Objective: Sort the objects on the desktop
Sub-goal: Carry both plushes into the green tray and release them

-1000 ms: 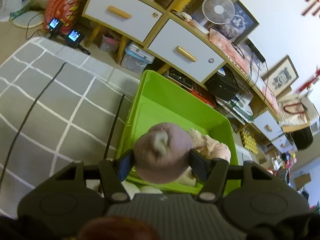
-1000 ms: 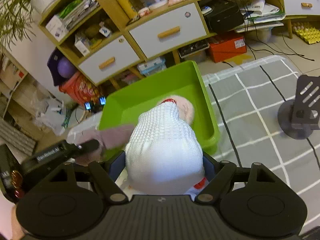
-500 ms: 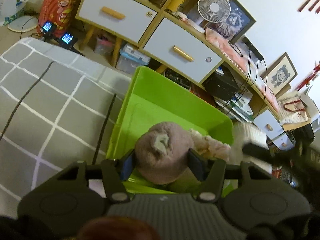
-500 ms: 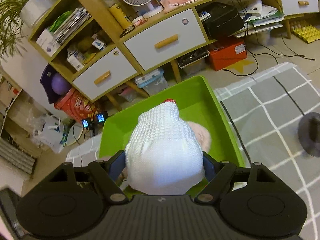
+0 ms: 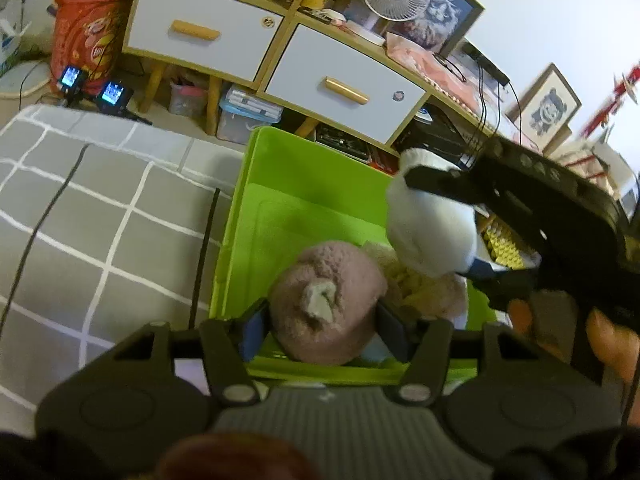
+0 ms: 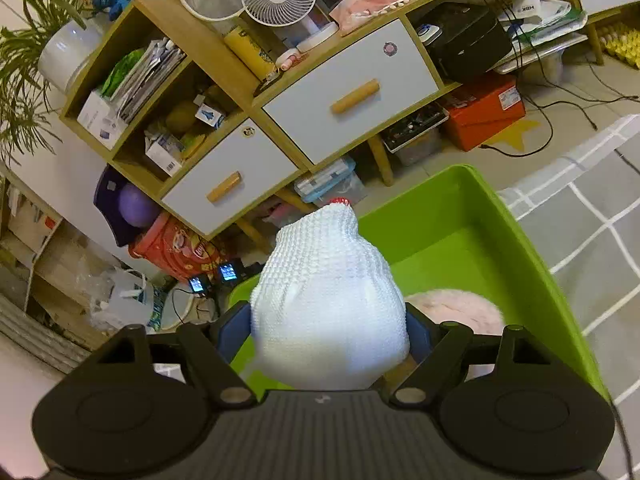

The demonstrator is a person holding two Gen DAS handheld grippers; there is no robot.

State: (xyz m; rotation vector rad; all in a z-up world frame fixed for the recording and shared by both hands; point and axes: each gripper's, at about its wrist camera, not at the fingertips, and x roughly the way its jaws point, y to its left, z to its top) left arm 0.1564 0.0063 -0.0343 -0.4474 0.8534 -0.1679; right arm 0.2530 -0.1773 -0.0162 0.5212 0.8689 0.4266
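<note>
- Green plastic bin [image 5: 304,184] on the grey checked surface [image 5: 100,216], with a cream-pink plush [image 5: 428,292] lying at its near end.
- Left hand-held gripper [image 5: 322,320] clamped on a mauve fuzzy plush [image 5: 320,304], over the bin's near wall.
- Right hand-held gripper [image 6: 330,336] clamped on a white knitted toy [image 6: 328,312], narrow red-tipped end pointing away, above the bin.

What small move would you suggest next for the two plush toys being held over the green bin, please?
Probably open the left hand-held gripper: its mauve plush already sits low inside the green bin, beside a cream plush. The right hand-held gripper holds its white knitted toy higher.
</note>
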